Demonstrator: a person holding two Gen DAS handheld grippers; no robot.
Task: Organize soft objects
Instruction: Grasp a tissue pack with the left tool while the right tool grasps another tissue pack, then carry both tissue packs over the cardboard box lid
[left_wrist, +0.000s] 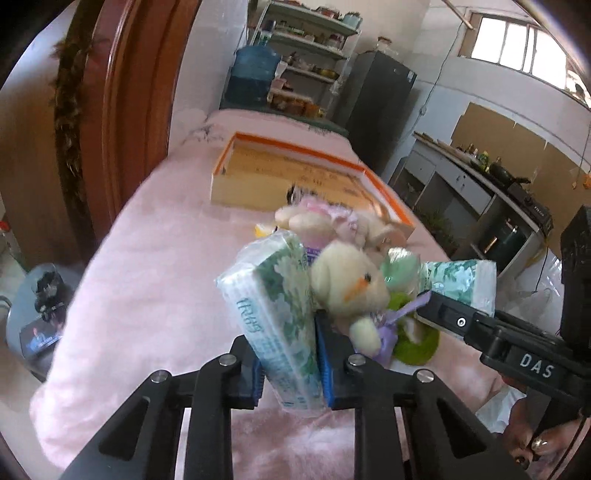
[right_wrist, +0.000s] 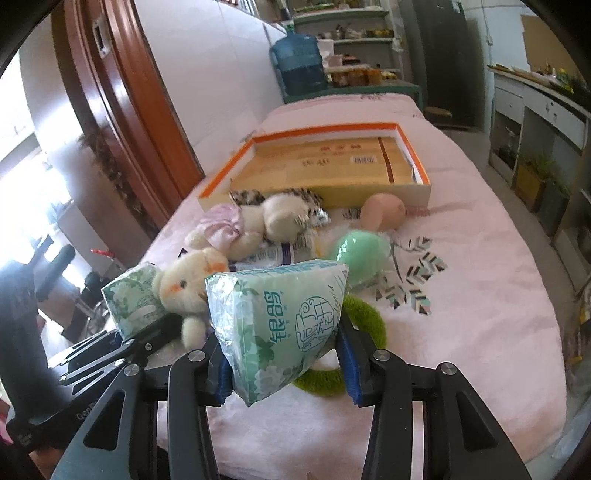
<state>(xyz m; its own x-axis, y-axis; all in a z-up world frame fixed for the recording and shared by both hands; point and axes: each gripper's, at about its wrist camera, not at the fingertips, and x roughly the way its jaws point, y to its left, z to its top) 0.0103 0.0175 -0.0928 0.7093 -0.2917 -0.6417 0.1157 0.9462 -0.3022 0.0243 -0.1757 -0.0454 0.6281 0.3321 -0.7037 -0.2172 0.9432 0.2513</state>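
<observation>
My left gripper (left_wrist: 291, 365) is shut on a green tissue pack (left_wrist: 275, 306), held above the pink bed; it also shows in the right wrist view (right_wrist: 133, 299). My right gripper (right_wrist: 284, 365) is shut on a second green tissue pack (right_wrist: 280, 314), seen from the left wrist too (left_wrist: 465, 284). Between the packs lies a cream plush (right_wrist: 184, 284) (left_wrist: 351, 288). Behind it lie a plush in a pink dress (right_wrist: 251, 221), a green ball (right_wrist: 360, 254), a peach ball (right_wrist: 382, 212) and a green fuzzy ring (right_wrist: 365, 317). An open orange-rimmed box (right_wrist: 317, 162) (left_wrist: 295, 173) sits beyond them.
The pink blanket (right_wrist: 480, 277) covers the bed. A wooden door frame (right_wrist: 122, 110) stands on the left. A blue water jug (right_wrist: 299, 62) and shelves stand past the bed's far end. A counter (right_wrist: 546, 107) runs along the right.
</observation>
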